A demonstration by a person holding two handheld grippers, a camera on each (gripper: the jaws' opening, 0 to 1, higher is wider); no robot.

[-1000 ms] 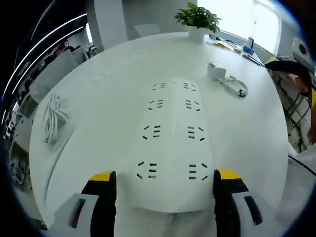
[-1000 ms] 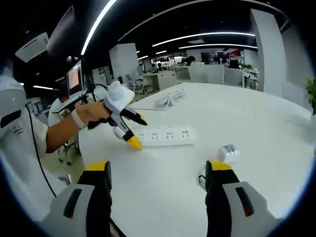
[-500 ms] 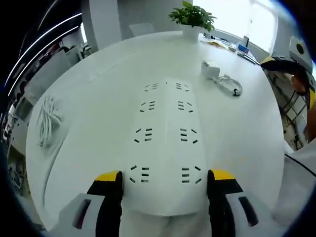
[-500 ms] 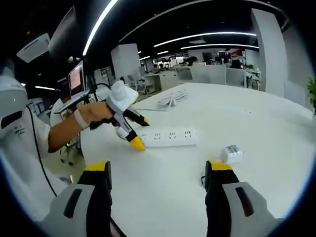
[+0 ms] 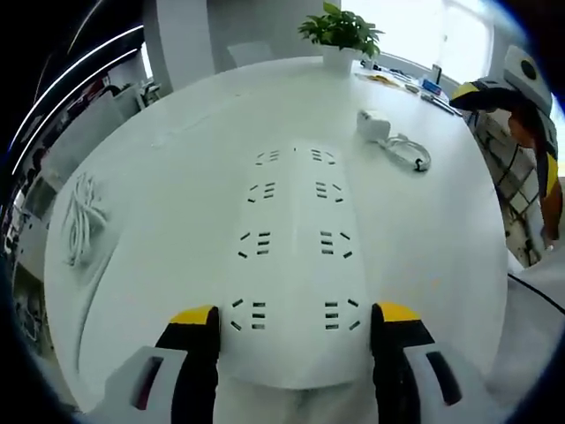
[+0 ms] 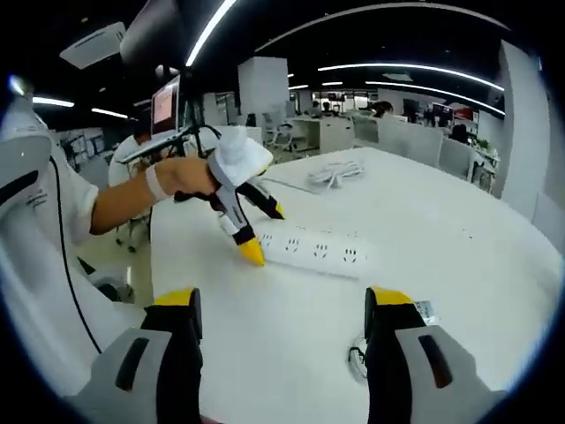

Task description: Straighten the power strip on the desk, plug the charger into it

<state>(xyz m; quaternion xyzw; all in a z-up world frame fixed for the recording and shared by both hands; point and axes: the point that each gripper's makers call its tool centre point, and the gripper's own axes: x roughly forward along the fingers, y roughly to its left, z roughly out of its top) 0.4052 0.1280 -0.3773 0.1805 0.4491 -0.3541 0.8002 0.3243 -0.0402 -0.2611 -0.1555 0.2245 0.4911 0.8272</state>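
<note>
Power strip (image 5: 296,256) lies on the white desk (image 5: 159,203) near its near edge, its near end between the spread jaws of the left gripper (image 5: 296,331), which straddle it, not visibly pinching it. The right gripper (image 6: 278,309) hovers open and empty over the desk. Farther off, the charger (image 5: 373,124) with its coiled cable (image 5: 408,152) sits toward the far right edge. A one-sided push could swing the strip crooked or slide it off the edge.
</note>
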